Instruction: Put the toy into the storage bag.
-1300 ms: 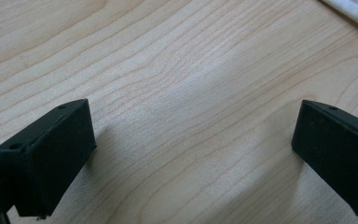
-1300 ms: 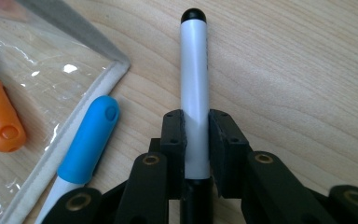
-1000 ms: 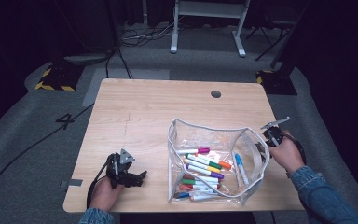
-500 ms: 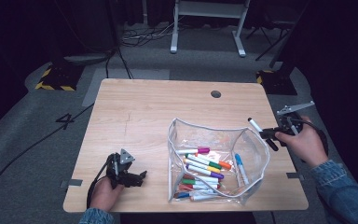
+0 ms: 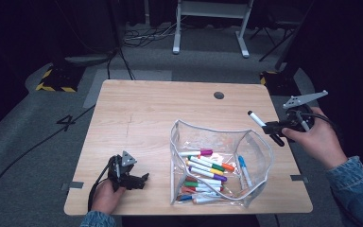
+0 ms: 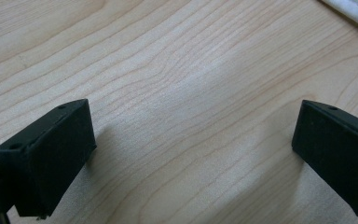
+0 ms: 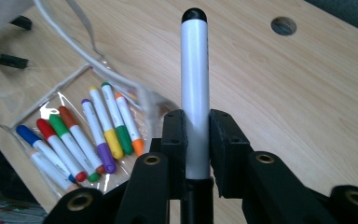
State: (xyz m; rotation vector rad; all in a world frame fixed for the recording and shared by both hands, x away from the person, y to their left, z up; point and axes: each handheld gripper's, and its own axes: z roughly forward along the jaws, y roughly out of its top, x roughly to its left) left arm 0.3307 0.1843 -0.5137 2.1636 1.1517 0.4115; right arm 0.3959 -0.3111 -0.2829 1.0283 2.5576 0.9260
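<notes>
The right tool (image 5: 275,126) has lifted away from the clear pouch (image 5: 260,156) toward the right edge of the frame, carrying up a white marker (image 5: 257,119) clamped between its jaws.

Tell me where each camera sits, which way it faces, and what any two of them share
High view: above the person's side, looking forward and down at the table, pouch, both hands.
Left gripper view: rides the left tongs, facing bare wood between open jaws.
Right gripper view: rides the right tongs, looking along the clamped black-capped marker toward the pouch's markers.
Shared: the high and right gripper views both show that marker, pouch and table hole.
</notes>
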